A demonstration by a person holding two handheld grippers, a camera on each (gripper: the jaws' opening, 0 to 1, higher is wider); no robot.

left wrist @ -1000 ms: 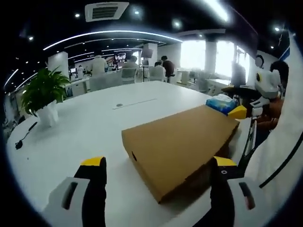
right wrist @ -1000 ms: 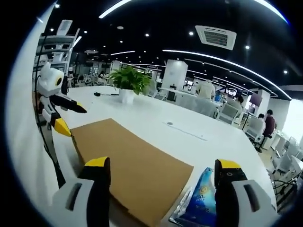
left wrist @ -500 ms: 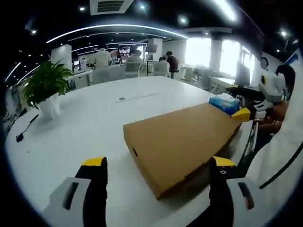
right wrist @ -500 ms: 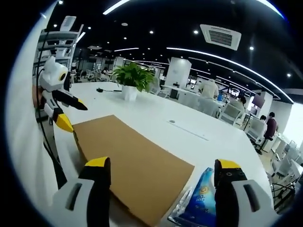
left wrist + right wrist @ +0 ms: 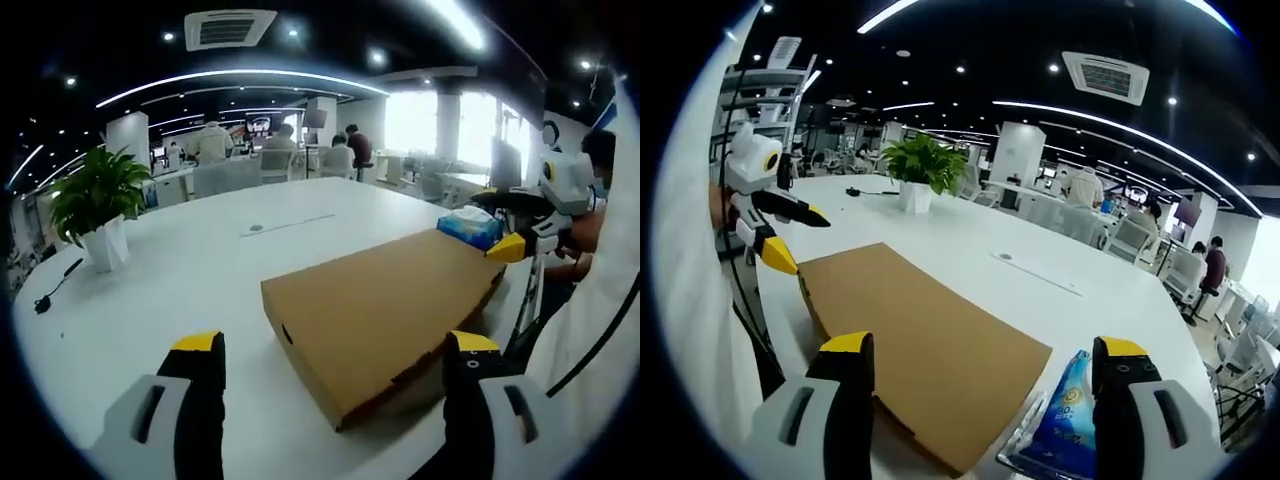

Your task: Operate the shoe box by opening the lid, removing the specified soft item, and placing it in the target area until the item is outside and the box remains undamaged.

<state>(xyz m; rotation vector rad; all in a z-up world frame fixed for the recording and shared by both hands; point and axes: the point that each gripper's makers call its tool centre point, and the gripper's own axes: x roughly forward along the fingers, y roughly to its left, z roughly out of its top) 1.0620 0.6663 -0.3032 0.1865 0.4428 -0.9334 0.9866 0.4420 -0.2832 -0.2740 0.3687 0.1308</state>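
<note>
A closed brown cardboard shoe box (image 5: 385, 305) lies flat on the white table (image 5: 200, 260), its lid down. My left gripper (image 5: 335, 395) hovers open at one end of the box, a yellow-tipped finger (image 5: 198, 345) on either side of its near corner. From the opposite end, the box (image 5: 925, 335) stretches away toward the left gripper (image 5: 800, 242), which shows open at the far end. My right gripper (image 5: 985, 395) is open above the box's near end, holding nothing. It also shows open at the far end as the right gripper (image 5: 497, 222).
A blue tissue pack (image 5: 1072, 420) lies beside the box under my right gripper, seen too as the tissue pack (image 5: 468, 226). A potted plant (image 5: 92, 205) and a black cable (image 5: 52, 288) sit at the table's far side. People sit at desks behind.
Both views have drifted slightly with the hands. The box stays closed in the same place, and both grippers remain open.
</note>
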